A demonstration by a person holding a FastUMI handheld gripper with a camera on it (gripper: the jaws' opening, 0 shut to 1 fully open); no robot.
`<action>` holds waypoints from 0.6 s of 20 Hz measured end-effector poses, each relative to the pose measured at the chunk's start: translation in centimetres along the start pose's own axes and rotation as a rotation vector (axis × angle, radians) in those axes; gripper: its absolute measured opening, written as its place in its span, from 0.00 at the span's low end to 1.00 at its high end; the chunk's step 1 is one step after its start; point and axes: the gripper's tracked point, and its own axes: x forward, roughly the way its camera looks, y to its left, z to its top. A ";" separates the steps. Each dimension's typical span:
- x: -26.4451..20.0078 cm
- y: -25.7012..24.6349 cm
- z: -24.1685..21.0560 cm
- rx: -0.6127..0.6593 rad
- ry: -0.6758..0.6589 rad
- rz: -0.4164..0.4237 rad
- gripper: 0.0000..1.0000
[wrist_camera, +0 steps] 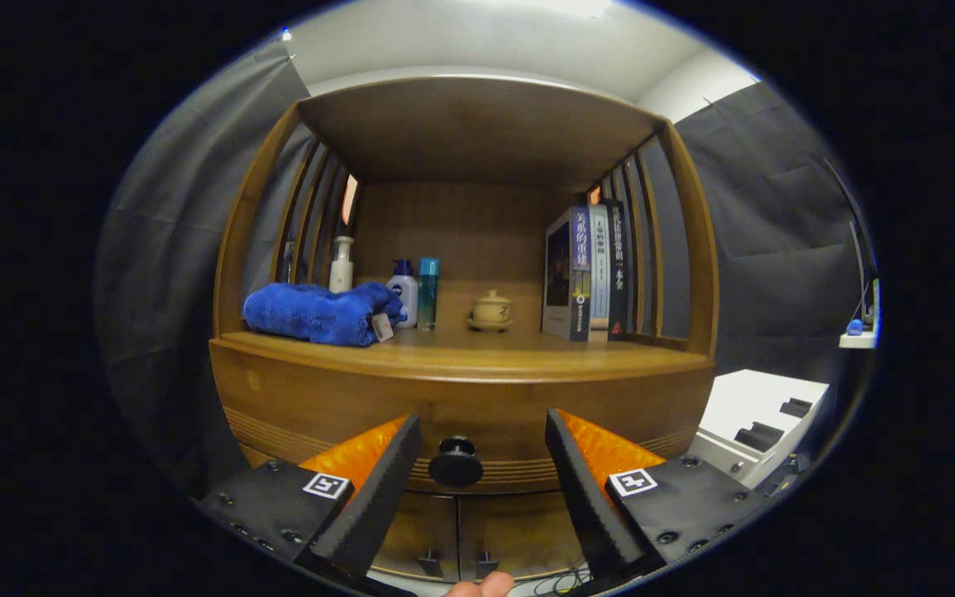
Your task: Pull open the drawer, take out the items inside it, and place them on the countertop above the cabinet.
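A wooden cabinet faces me, its drawer front shut, with a round black knob in the middle. My gripper is open, and the knob sits between the two fingers, a little nearer the left one, touching neither. The wooden countertop lies just above the drawer, under a shelf roof. The drawer's contents are hidden.
On the countertop lie a folded blue towel, a white pump bottle, a white and blue bottle, a teal bottle, a small lidded pot and several upright books. A white box stands to the cabinet's right. Cabinet doors sit below the drawer.
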 end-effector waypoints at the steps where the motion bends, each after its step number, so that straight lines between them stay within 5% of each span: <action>1: 0.4 0.1 -0.3 0.013 -0.001 0.003 0.98; 10: 2.4 0.3 -3.1 0.038 0.028 0.018 0.98; 12: 3.0 0.6 -3.4 0.050 0.046 0.028 0.86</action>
